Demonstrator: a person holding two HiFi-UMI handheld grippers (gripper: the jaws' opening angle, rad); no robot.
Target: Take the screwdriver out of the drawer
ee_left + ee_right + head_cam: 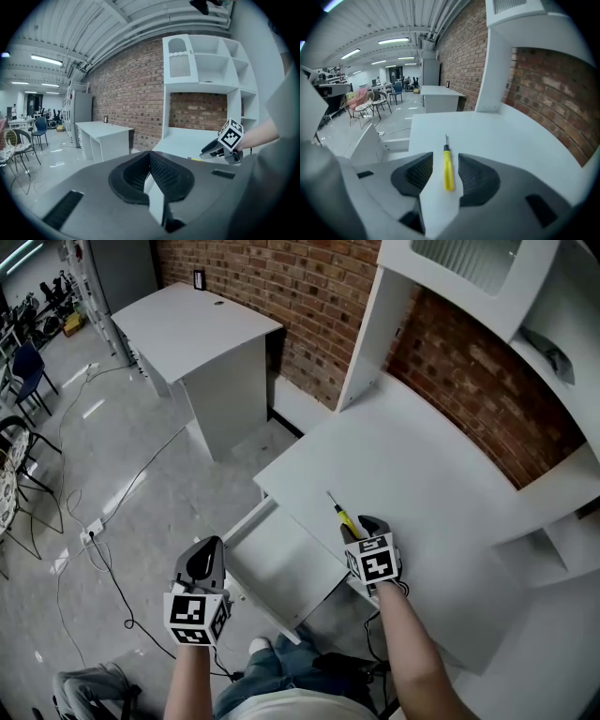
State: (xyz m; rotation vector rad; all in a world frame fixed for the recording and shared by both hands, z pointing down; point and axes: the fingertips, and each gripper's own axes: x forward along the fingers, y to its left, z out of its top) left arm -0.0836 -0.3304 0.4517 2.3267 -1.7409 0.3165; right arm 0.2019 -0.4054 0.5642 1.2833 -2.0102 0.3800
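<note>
A screwdriver (343, 517) with a yellow handle and thin metal shaft lies flat on the white desk top (431, 474), near its front left edge. My right gripper (362, 524) sits just behind the handle. In the right gripper view the screwdriver (448, 169) lies between the jaws of the right gripper (445, 159), which is open with a gap on each side of the handle. The white drawer (281, 563) stands pulled out below the desk edge. My left gripper (208, 547) hovers at the drawer's left front corner, shut and empty.
A shelf unit (525, 296) rises over the desk against the brick wall. A second white desk (197, 329) stands further left. Cables (103, 554) trail across the floor, and chairs (23, 381) stand at the far left. The person's legs (281, 671) are under the drawer.
</note>
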